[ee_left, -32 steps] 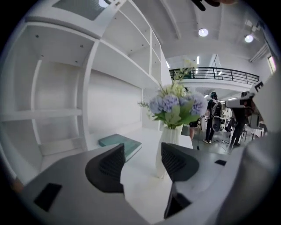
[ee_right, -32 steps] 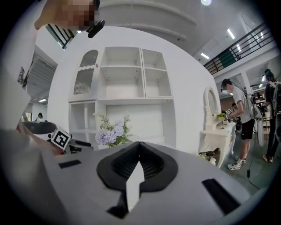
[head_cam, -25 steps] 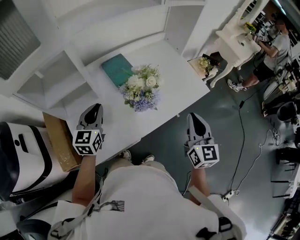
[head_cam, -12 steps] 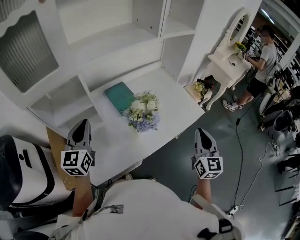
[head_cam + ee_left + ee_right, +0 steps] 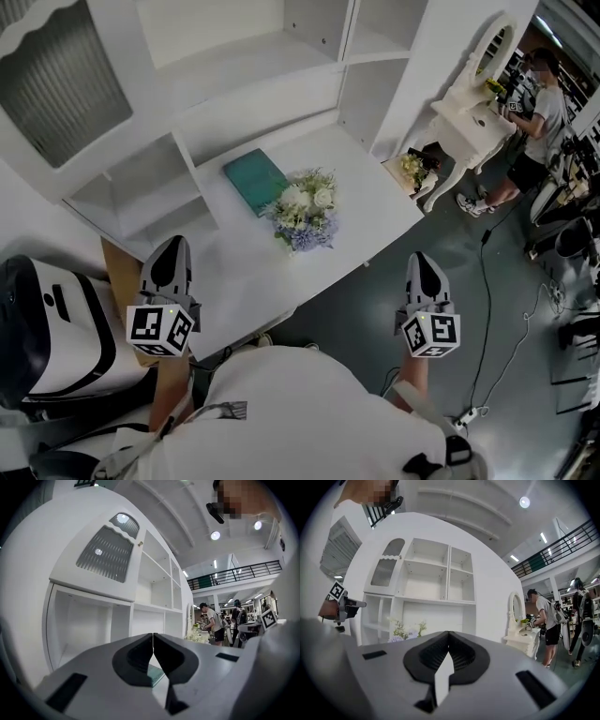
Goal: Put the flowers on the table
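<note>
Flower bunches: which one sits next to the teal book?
The larger white-and-lilac bouquet on the white desk, right beside the teal book. The smaller bunch sits lower, by the dressing table's legs.

A teal book [image 5: 255, 180] lies before the white shelving [image 5: 234, 56]; a person [image 5: 542, 112] stands at a vanity [image 5: 472, 111].

The worktop [image 5: 370, 211] is bare along its front edge and at its right end, which leaves room to come in from the front or the right. The flowers [image 5: 305, 208] stand mid-worktop, with a teal book [image 5: 255, 180] just behind them to the left. The shelf unit [image 5: 281, 56] walls off the back, and its low compartments [image 5: 141, 192] close the left side. A cardboard box [image 5: 117, 281] stands at the left front corner. In front, on the right, the floor [image 5: 366, 319] is open.
</note>
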Action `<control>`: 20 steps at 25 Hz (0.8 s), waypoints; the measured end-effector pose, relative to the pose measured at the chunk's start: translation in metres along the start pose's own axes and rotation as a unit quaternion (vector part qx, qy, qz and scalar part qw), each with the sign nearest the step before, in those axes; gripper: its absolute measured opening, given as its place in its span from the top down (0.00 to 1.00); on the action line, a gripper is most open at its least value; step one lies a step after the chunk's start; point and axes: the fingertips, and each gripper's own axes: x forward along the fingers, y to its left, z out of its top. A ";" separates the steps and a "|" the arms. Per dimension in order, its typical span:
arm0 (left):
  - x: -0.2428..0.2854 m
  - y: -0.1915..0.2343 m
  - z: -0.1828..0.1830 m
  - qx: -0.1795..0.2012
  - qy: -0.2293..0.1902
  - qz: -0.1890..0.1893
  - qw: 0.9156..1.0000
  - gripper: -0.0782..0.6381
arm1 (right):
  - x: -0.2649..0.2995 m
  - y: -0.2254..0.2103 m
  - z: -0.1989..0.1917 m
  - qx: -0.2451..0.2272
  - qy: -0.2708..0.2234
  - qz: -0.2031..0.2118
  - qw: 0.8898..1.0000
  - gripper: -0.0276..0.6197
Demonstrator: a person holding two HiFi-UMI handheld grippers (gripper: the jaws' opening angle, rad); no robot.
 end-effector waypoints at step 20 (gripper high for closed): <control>0.021 -0.004 -0.020 -0.018 0.000 -0.016 1.000 0.87 | 0.033 0.036 -0.001 0.008 -0.006 0.035 0.999 0.94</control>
